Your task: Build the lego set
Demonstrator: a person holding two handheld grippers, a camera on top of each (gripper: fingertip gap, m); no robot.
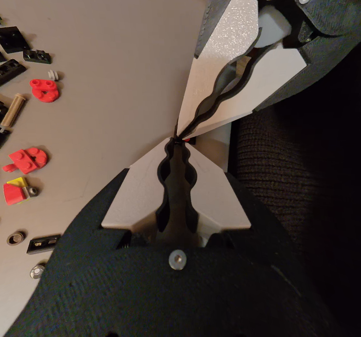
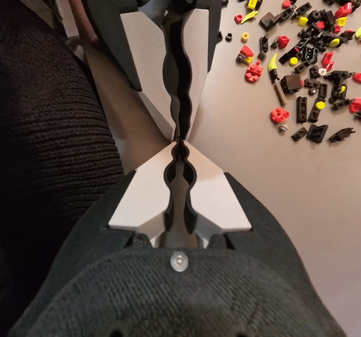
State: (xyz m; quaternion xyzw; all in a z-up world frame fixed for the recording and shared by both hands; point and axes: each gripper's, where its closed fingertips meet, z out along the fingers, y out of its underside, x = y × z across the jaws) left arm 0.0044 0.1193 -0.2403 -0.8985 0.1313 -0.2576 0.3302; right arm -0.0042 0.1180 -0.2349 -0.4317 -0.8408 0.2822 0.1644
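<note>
In the left wrist view my left gripper (image 1: 176,142) is shut, with a tiny black piece (image 1: 177,141) pinched at its very tips. My right gripper (image 1: 182,133) comes in from the upper right and meets it tip to tip. A small red piece (image 1: 187,140) shows just under the right gripper's tips. In the right wrist view my right gripper (image 2: 179,142) is shut, and a sliver of the red piece (image 2: 179,156) shows between its pads. The left gripper (image 2: 179,135) reaches down from the top to touch it. Both hover above the near edge of the grey table (image 1: 117,54).
Loose bricks lie to the left in the left wrist view: red plates (image 1: 45,91) (image 1: 27,160), a red-and-yellow piece (image 1: 16,190), a tan pin (image 1: 12,110) and a black tile (image 1: 44,242). A dense brick pile (image 2: 312,54) fills the right view's upper right. A dark knit garment (image 2: 48,112) lies beyond the table edge. Left and right tips are no more than a few centimetres apart. From either gripper's tips it is about 12 centimeters to the tan pin (image 1: 12,110). The right camera catches it too, in the right wrist view (image 2: 280,92).
</note>
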